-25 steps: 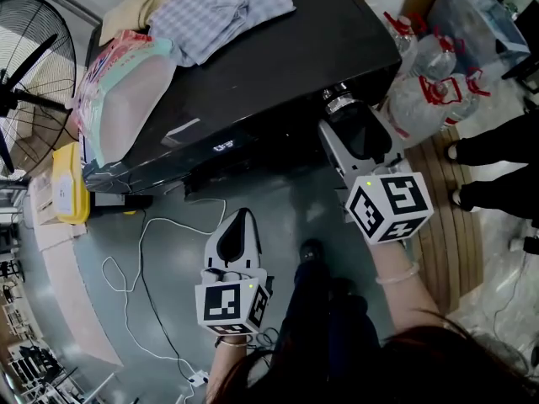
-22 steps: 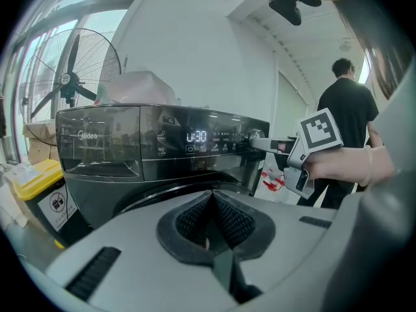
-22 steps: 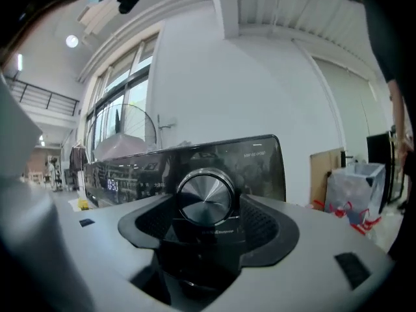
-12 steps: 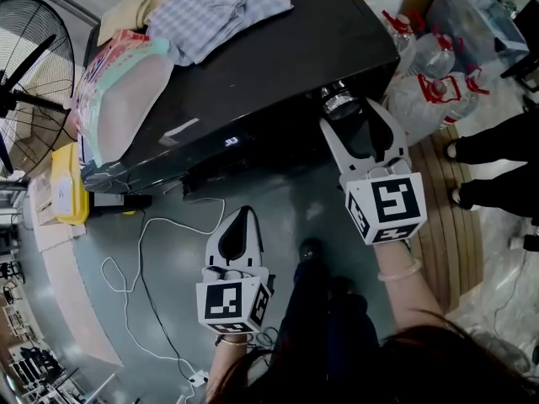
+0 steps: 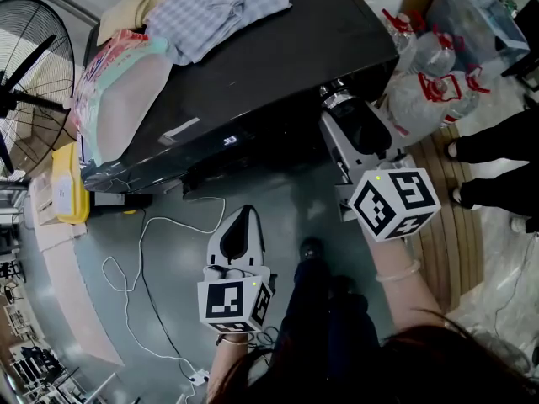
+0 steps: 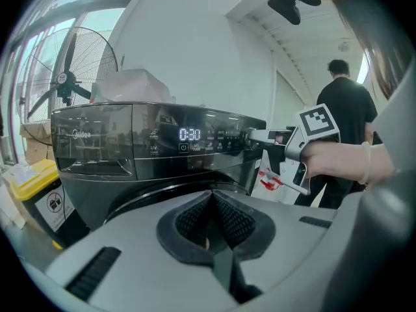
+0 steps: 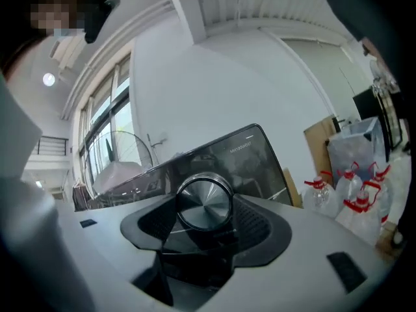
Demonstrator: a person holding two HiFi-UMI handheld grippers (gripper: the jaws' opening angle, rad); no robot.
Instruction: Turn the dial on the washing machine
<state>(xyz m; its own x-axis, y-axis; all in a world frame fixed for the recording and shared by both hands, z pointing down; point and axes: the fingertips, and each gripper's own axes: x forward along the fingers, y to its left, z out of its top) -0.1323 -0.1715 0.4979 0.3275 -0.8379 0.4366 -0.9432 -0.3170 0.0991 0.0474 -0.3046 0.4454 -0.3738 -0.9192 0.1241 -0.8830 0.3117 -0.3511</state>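
dial [image 7: 205, 203]: right end of the washing machine [image 5: 253, 66] front panel, by its top front corner
right gripper [image 5: 344, 114]: fingers have just been closing, now pinching the dial's rim
left gripper [image 6: 211, 216]: fingers pressed together, empty, well apart from the panel
risk: shallow pinch on smooth metal, so the pads may slip as the wrist rolls

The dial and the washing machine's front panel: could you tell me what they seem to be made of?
The dial: silvery brushed metal, or metal-look plastic; fine radial sheen on its face. The front panel: glossy dark plastic or glass; it mirrors the room and a display glows through it.
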